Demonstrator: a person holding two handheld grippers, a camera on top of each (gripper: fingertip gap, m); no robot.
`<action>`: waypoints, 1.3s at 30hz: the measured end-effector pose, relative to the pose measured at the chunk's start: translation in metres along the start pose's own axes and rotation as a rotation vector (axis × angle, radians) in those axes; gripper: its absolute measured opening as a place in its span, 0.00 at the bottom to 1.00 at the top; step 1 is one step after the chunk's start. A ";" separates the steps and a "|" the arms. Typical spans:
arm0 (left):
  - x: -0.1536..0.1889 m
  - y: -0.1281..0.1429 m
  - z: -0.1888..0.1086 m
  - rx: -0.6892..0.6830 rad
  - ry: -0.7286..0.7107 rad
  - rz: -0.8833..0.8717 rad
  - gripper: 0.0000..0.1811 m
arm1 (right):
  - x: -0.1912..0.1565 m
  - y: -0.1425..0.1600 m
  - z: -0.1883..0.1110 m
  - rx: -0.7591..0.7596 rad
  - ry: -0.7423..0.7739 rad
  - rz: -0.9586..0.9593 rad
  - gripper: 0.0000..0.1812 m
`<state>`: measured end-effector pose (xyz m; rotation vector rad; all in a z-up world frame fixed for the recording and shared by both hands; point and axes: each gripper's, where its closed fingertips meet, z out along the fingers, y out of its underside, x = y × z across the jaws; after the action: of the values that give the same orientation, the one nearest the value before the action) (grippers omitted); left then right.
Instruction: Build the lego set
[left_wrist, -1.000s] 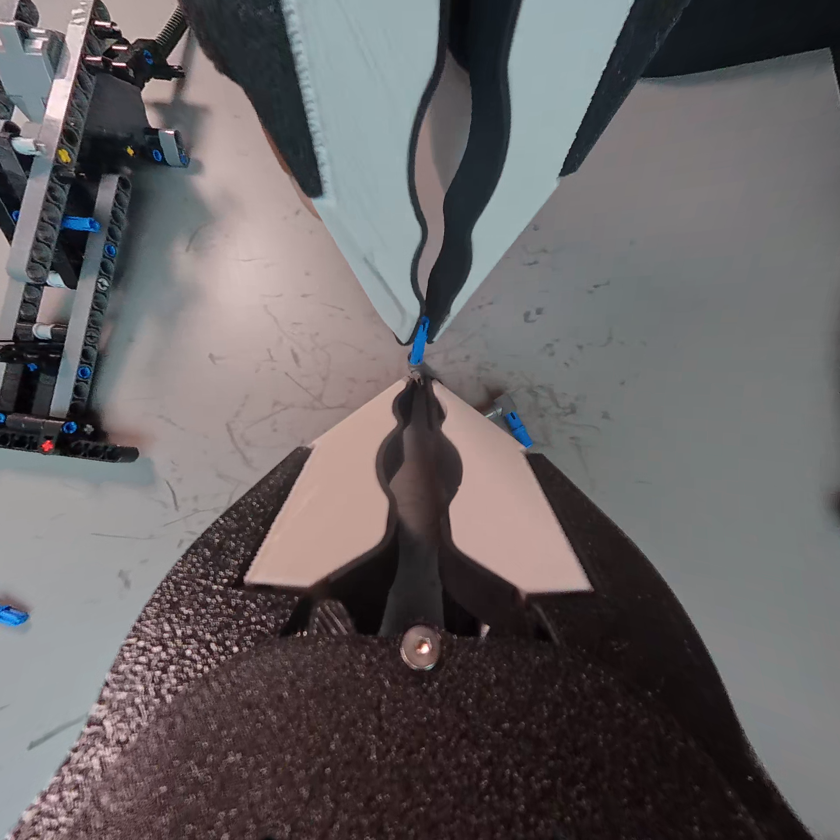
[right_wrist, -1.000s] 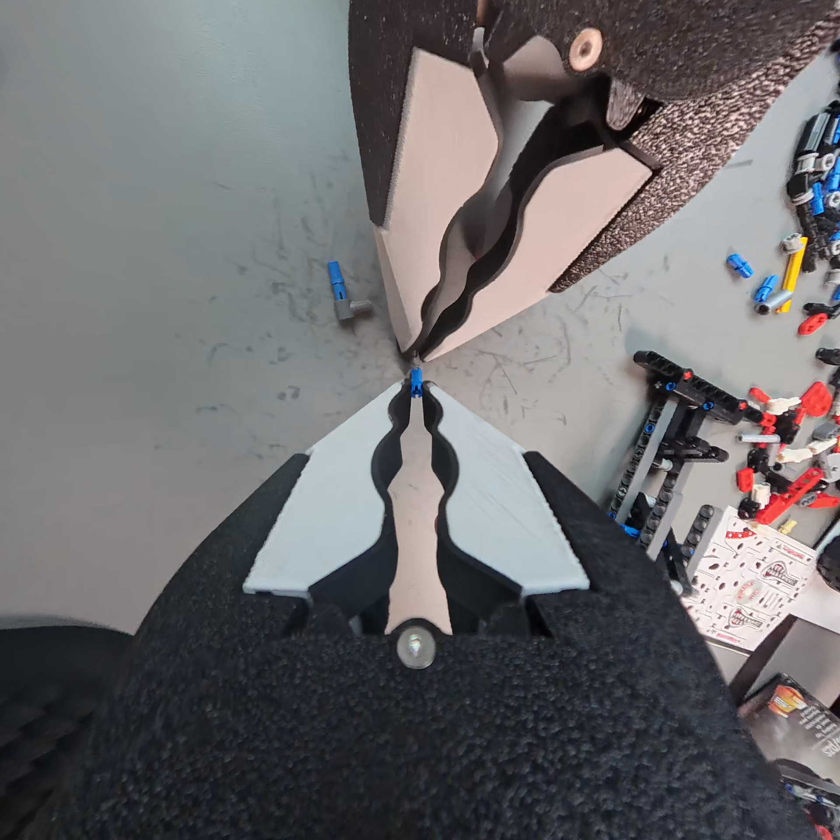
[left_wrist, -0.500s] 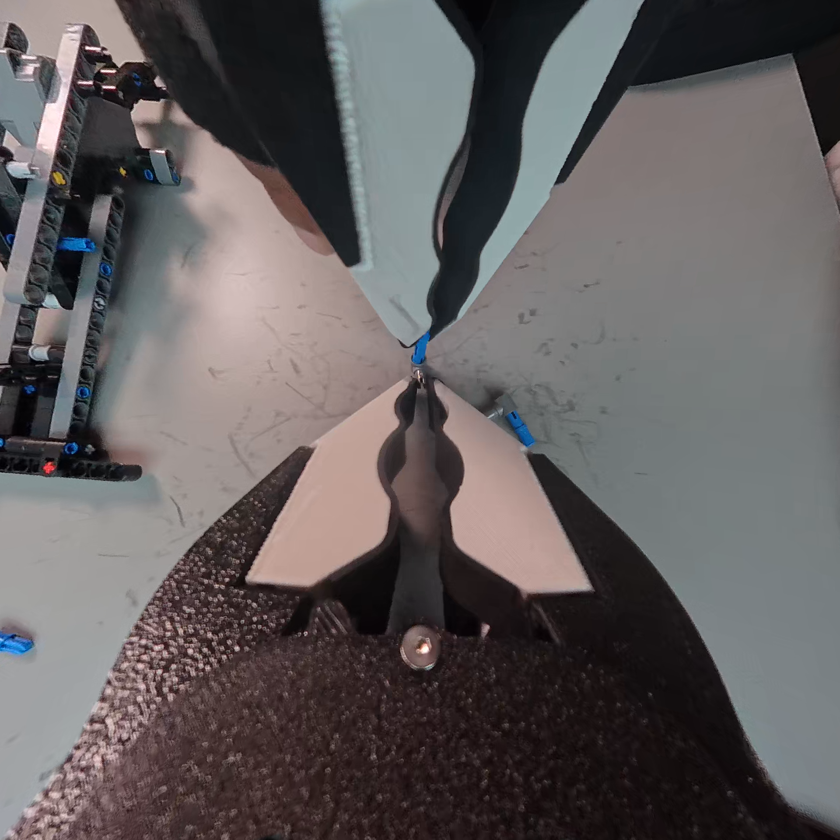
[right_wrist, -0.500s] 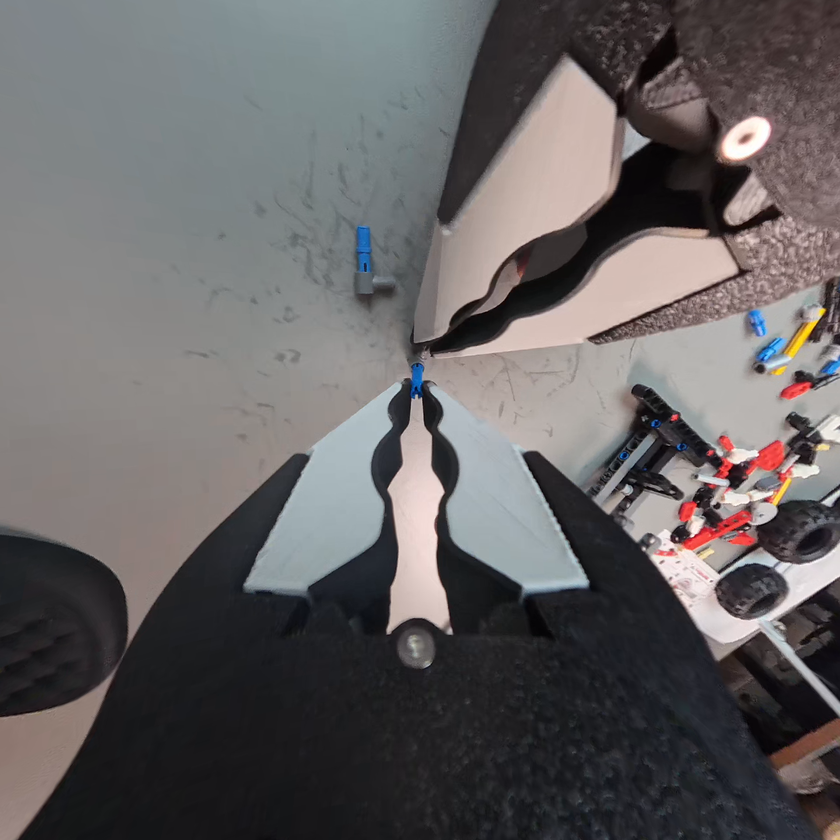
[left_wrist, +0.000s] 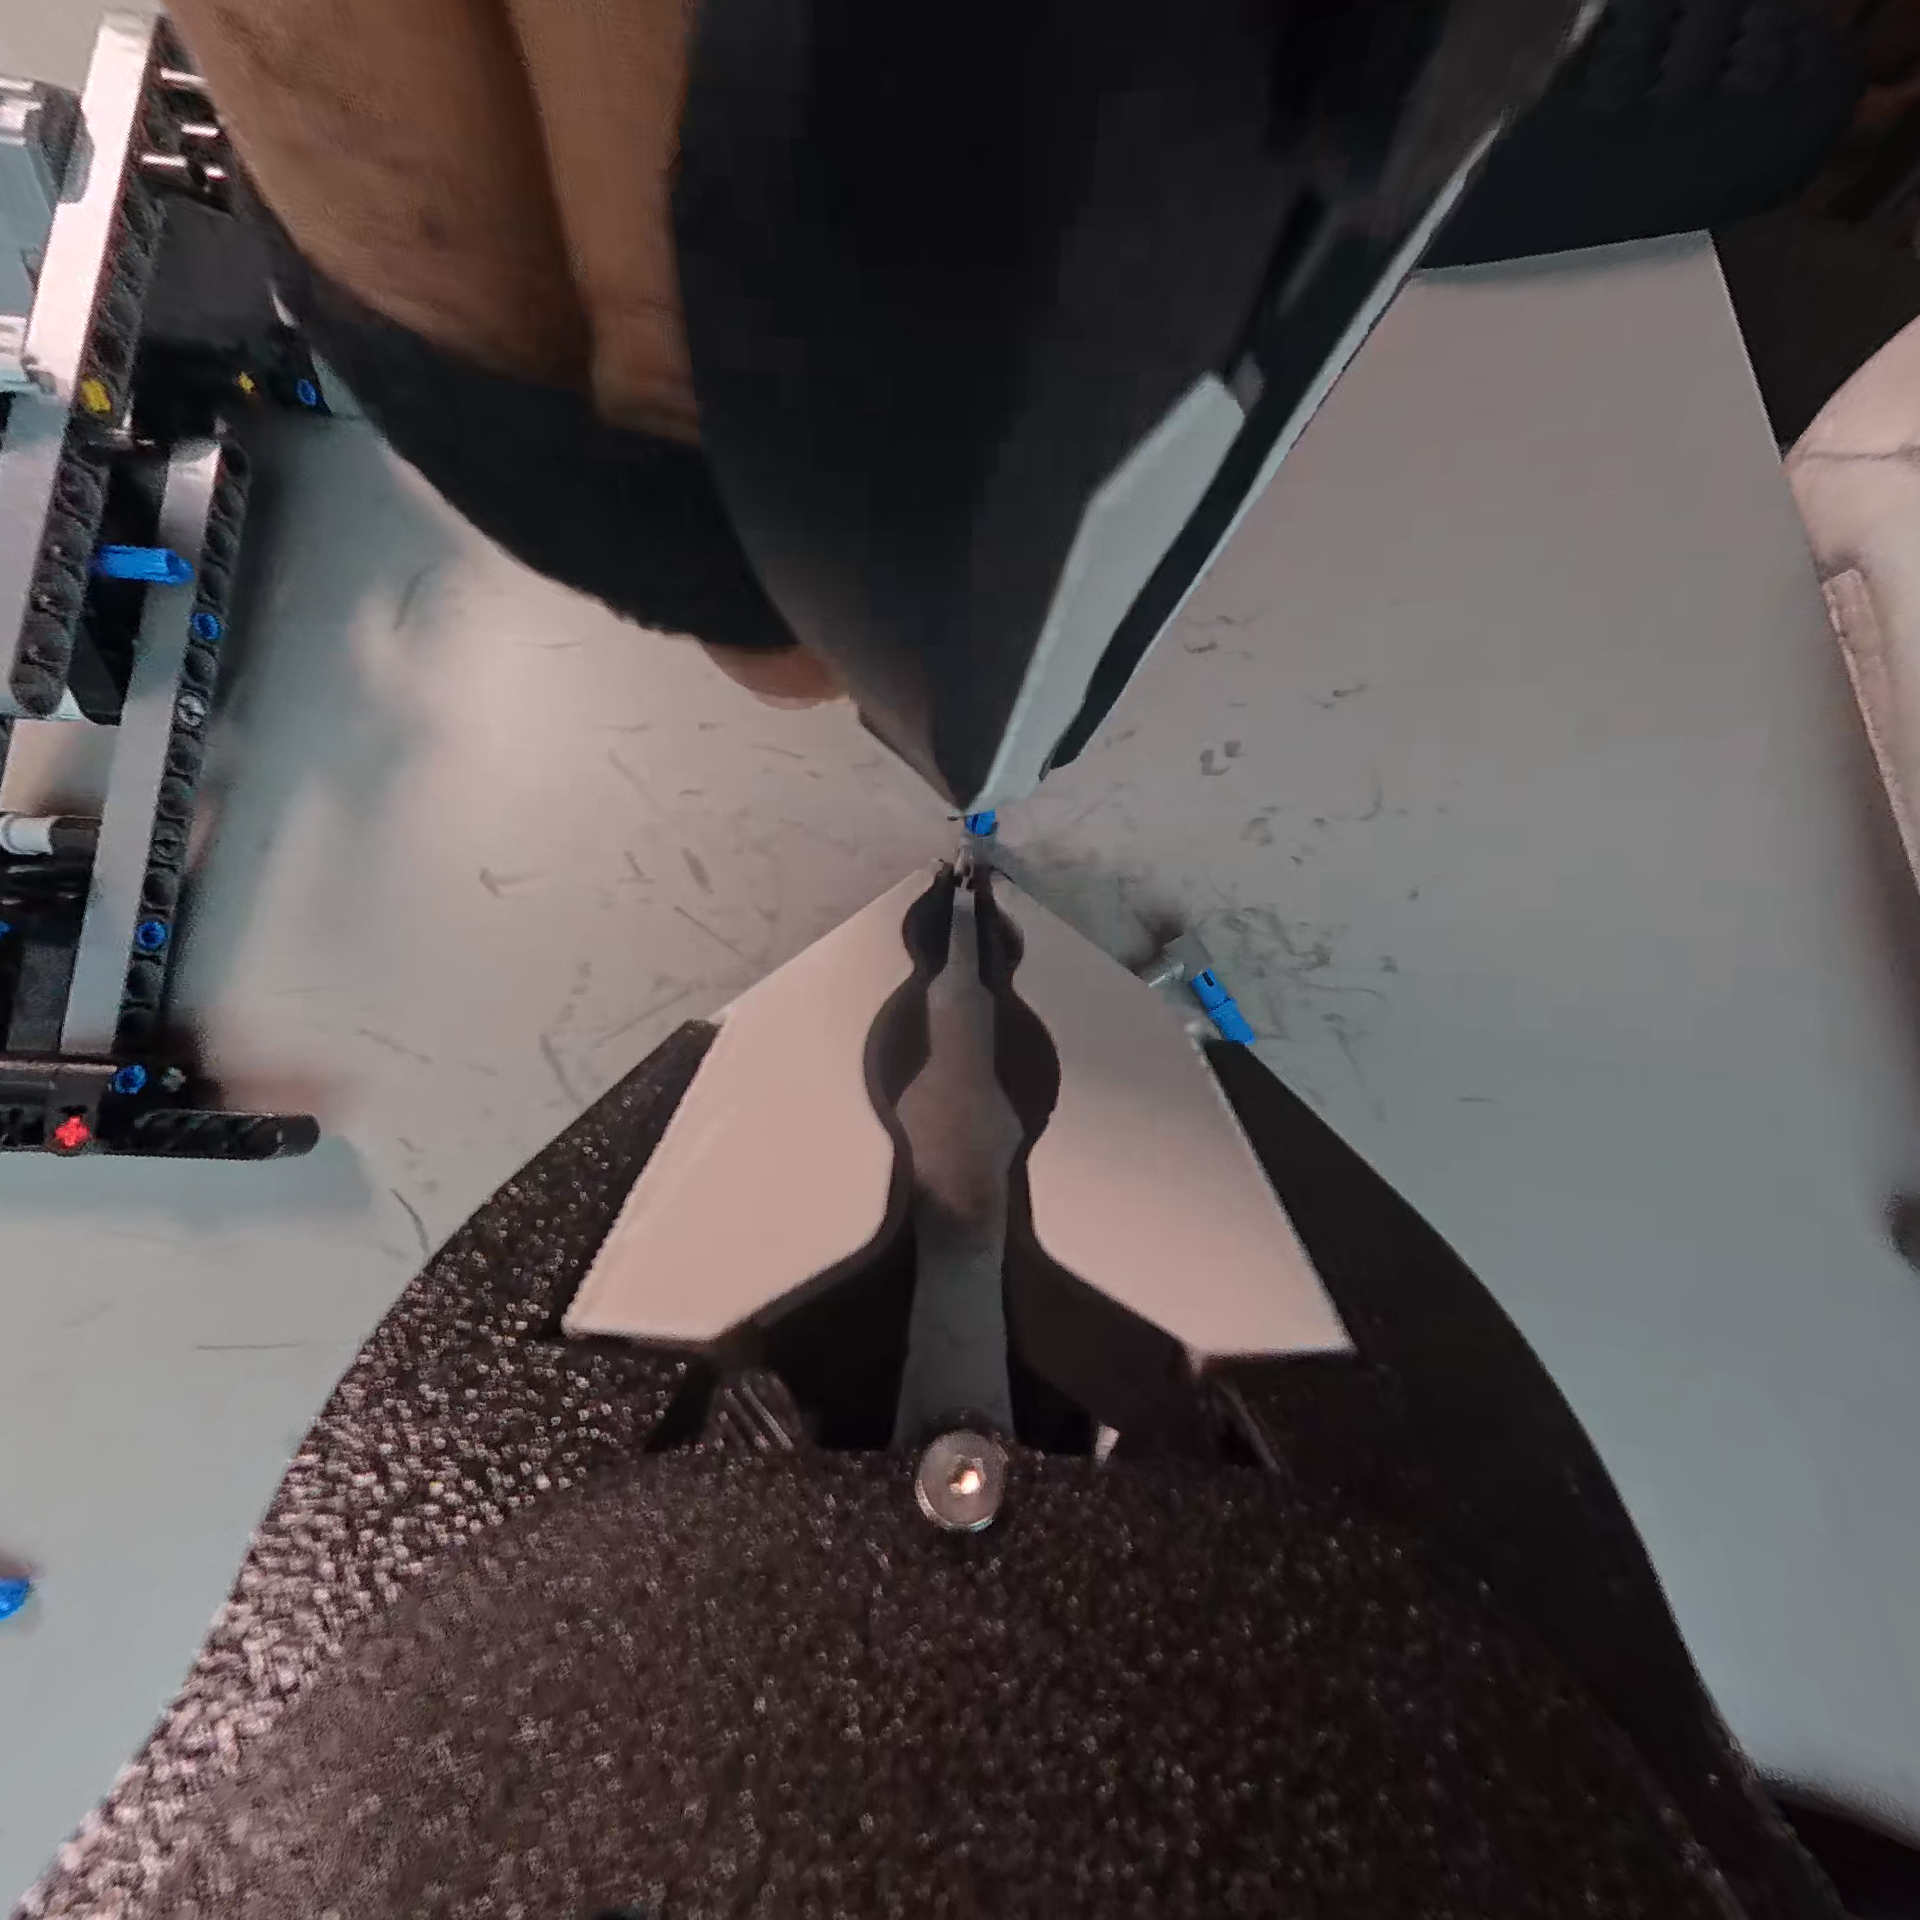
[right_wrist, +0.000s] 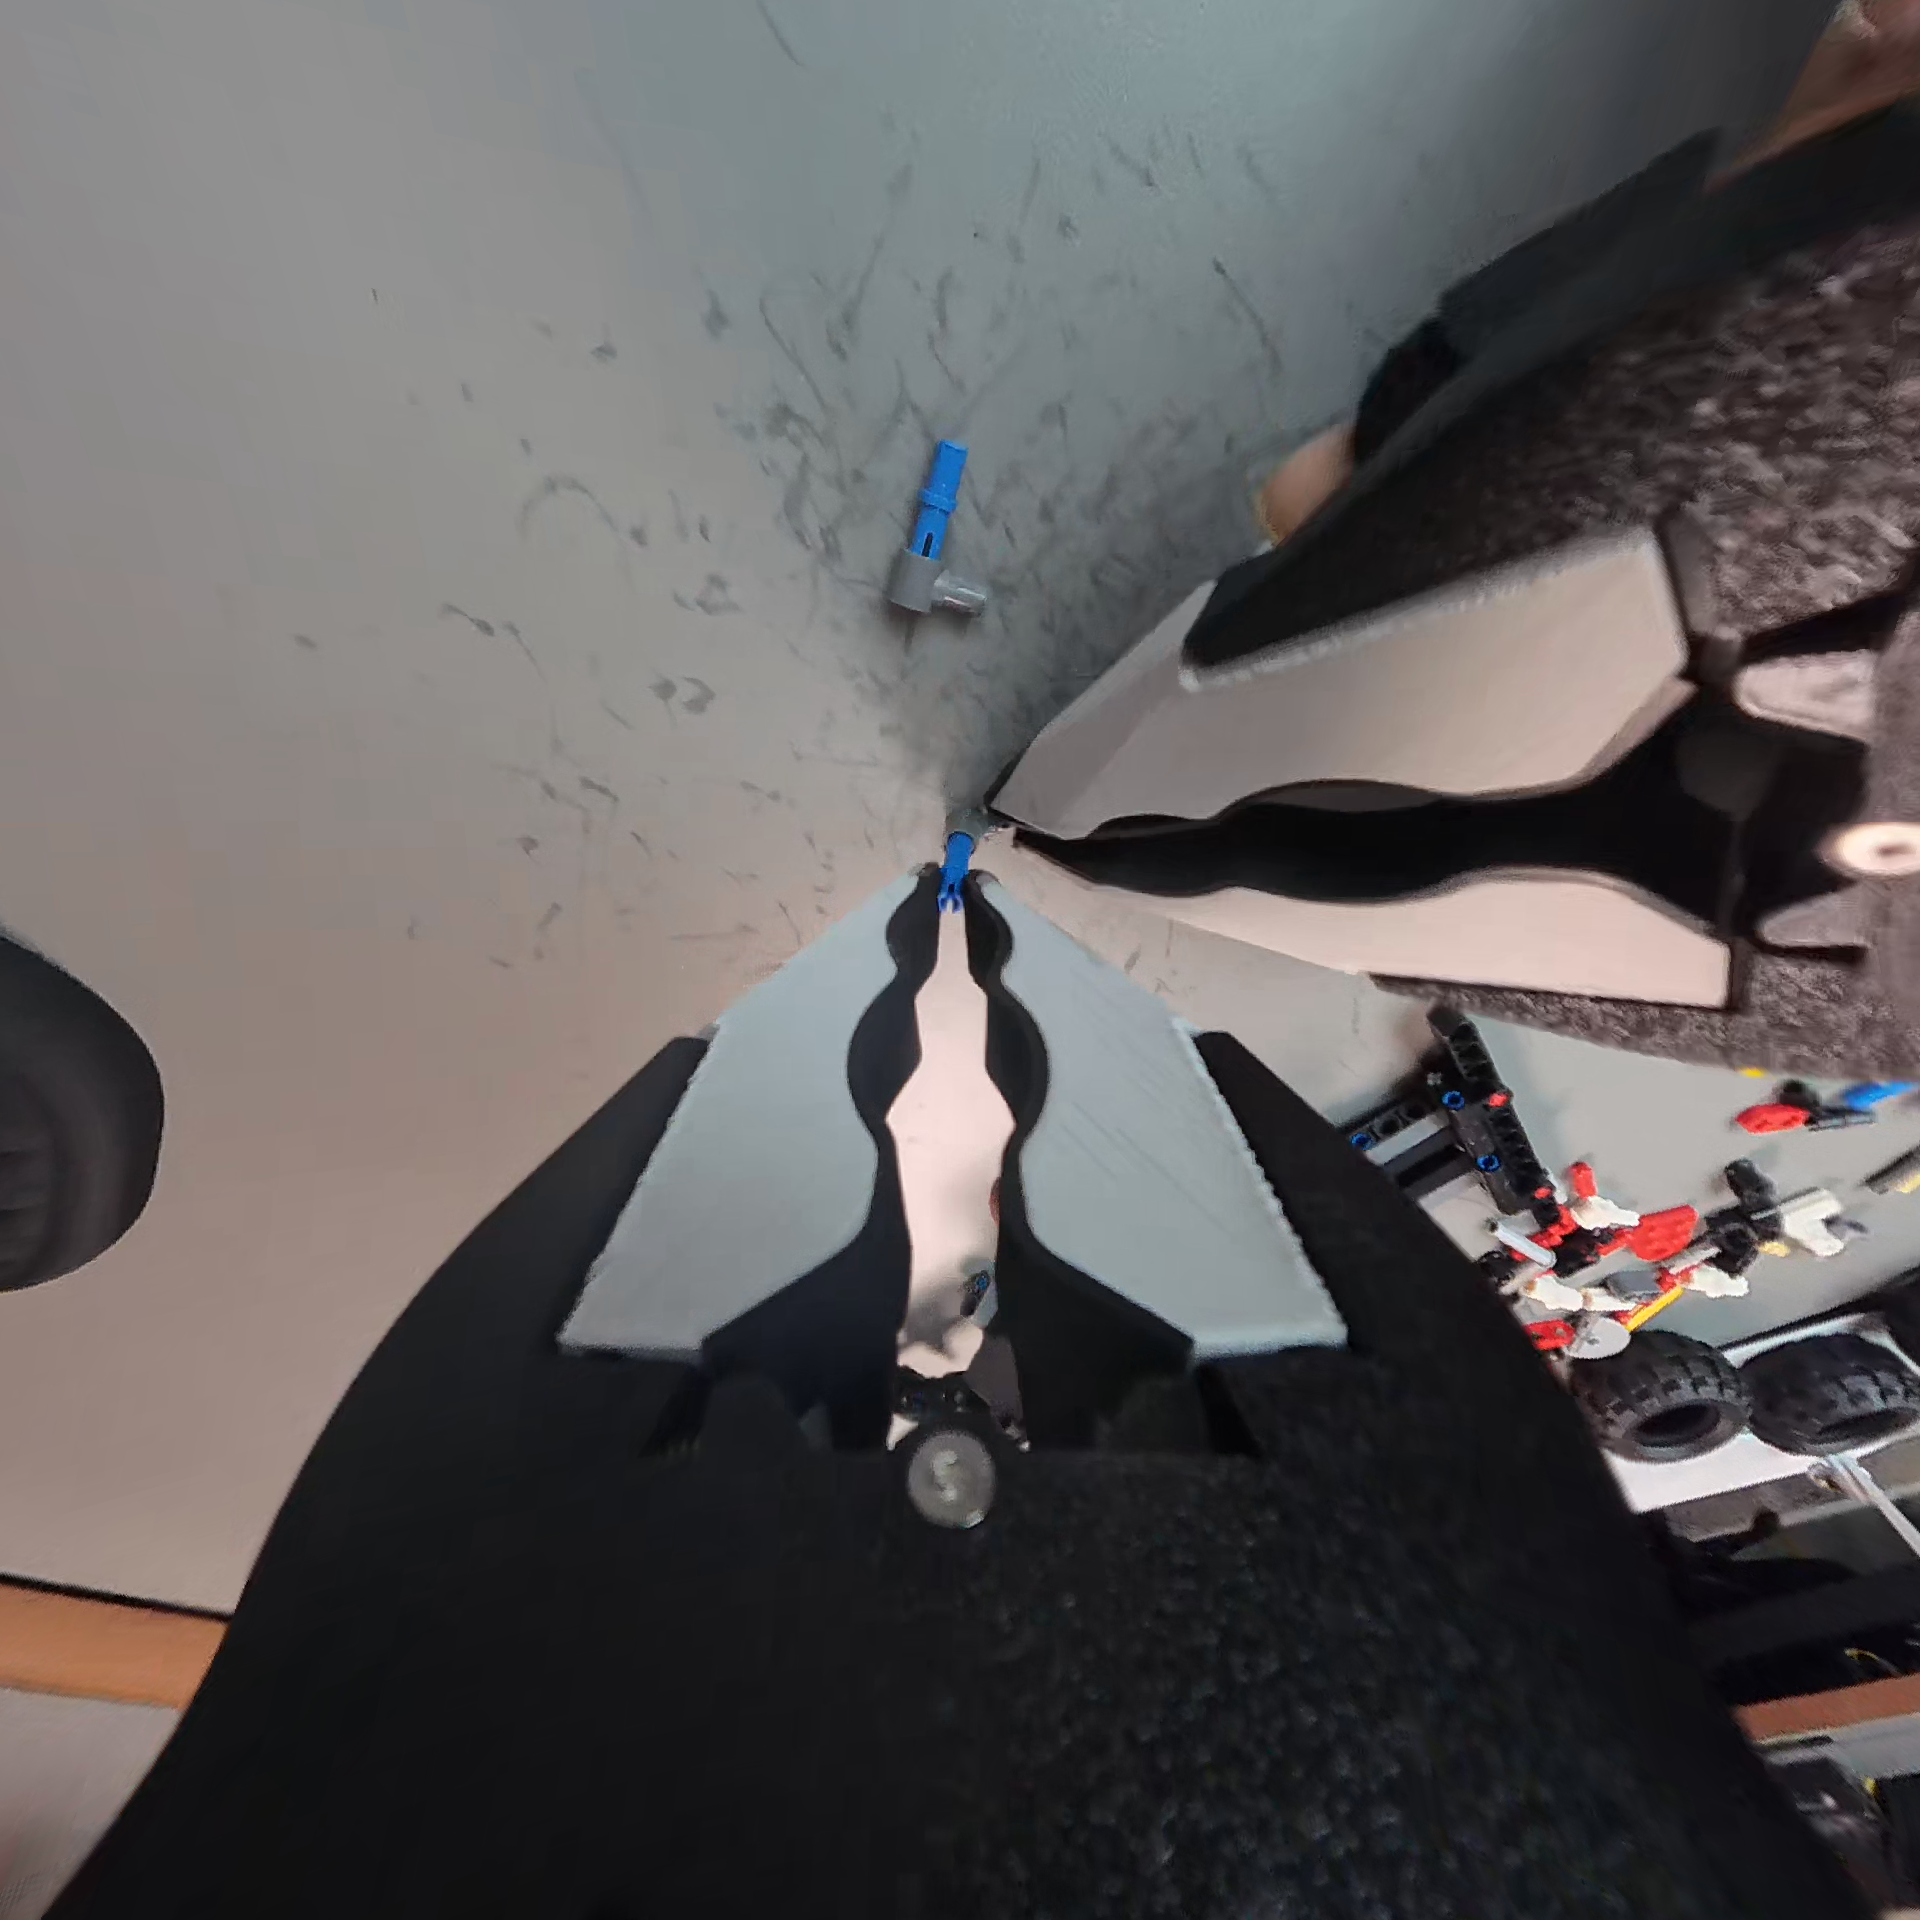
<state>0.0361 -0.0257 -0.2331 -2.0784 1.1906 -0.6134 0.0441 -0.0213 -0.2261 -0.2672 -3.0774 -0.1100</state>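
The right gripper is pressed together on a small blue pin, holding it by its tail so the shaft pokes out past the tips. Meeting it tip to tip, the left gripper is likewise closed, pinching a tiny grey connector. In the right wrist view the pin's front end sits at, perhaps just inside, that grey piece.

Over the last second the two tools have swung relative to each other: the left gripper, which entered the right wrist view from above, now lies almost sideways to the pin, and the person's hand behind the right tool fills the top of the left wrist view. The pin and connector stayed together through this, so my reading is that the pin is being pushed and worked into the connector's hole; whether it is fully seated is too small to tell.

A finished twin, a grey connector with blue pin, lies on the scuffed grey table just beyond the pinched pin. Farther from the pin stands the black beam chassis frame, and beyond it in the right wrist view loose red and white parts and black tyres. This sub-assembly looks nearly done; the frame awaits it.
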 end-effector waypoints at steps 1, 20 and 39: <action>-0.001 -0.001 0.000 0.006 -0.002 -0.014 0.02 | 0.000 0.001 0.004 -0.012 -0.006 -0.025 0.02; 0.001 0.002 0.001 -0.009 -0.034 0.011 0.02 | 0.000 -0.006 0.004 0.063 -0.008 0.150 0.03; 0.009 -0.038 -0.039 0.311 0.199 -0.479 0.02 | 0.019 -0.005 -0.051 0.420 0.872 0.475 0.22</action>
<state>0.0353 -0.0315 -0.1781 -2.0665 0.6345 -1.1704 0.0267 -0.0273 -0.1744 -0.6883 -2.0460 0.3404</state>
